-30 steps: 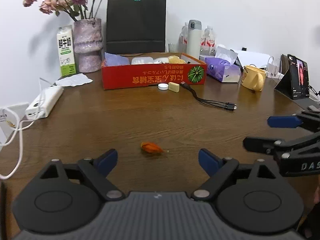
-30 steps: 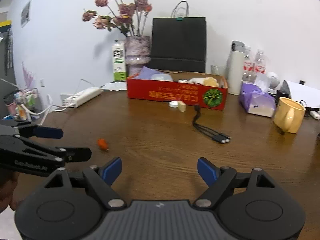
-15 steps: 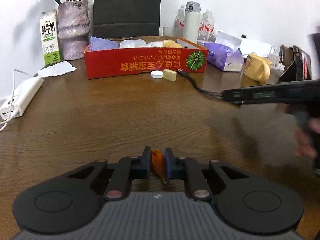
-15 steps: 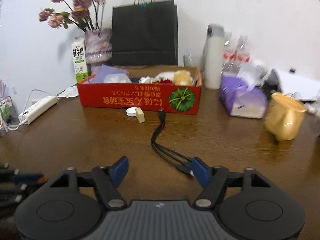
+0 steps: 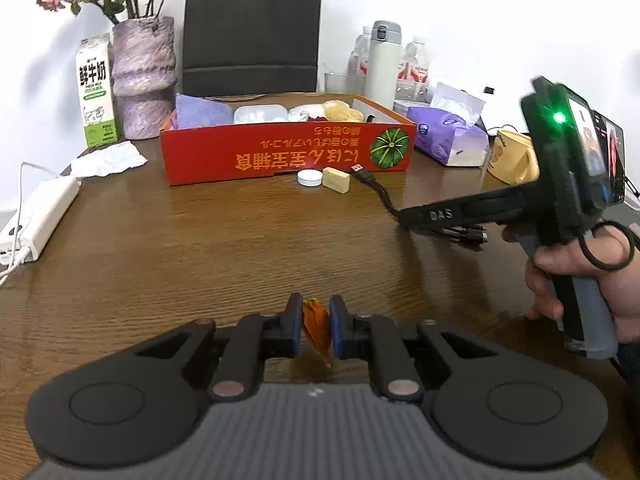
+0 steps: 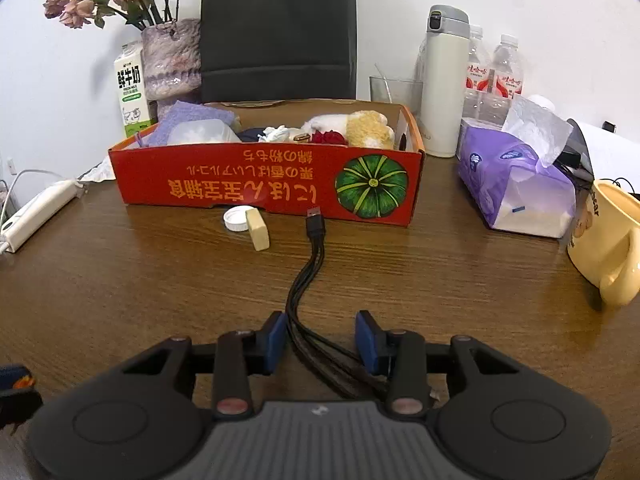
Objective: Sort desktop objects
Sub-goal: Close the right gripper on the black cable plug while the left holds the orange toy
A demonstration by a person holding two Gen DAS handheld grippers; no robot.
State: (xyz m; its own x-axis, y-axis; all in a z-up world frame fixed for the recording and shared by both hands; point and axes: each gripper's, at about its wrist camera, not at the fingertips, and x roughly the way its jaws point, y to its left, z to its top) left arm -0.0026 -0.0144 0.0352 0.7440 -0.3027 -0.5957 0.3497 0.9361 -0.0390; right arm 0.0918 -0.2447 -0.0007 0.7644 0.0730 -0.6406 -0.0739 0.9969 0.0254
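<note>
My left gripper [image 5: 316, 312] is shut on a small orange dried petal [image 5: 318, 332], just above the brown table [image 5: 200, 248]. The right gripper [image 6: 322, 324] sits low over a black multi-plug USB cable [image 6: 310, 268]. Its jaws are closing, with the cable strands between the blue pads [image 6: 276, 334], which are not pressing on them. In the left wrist view a hand holds the right gripper [image 5: 404, 216] at the right, over the cable. A red cardboard box [image 6: 224, 188] with several items stands at the back. A white cap [image 6: 236, 218] and a beige block [image 6: 258, 234] lie before it.
A yellow mug [image 6: 604, 248] and a purple tissue pack [image 6: 516, 184] stand at the right, with a white flask [image 6: 444, 80] and bottles behind. On the left are a power strip [image 6: 36, 212], a milk carton [image 6: 130, 88] and a vase [image 6: 172, 60]. A black bag [image 6: 278, 28] stands against the wall.
The left gripper closed on the orange petal and has held it since. The right gripper travelled forward to the black cable while its jaws narrowed around it.
</note>
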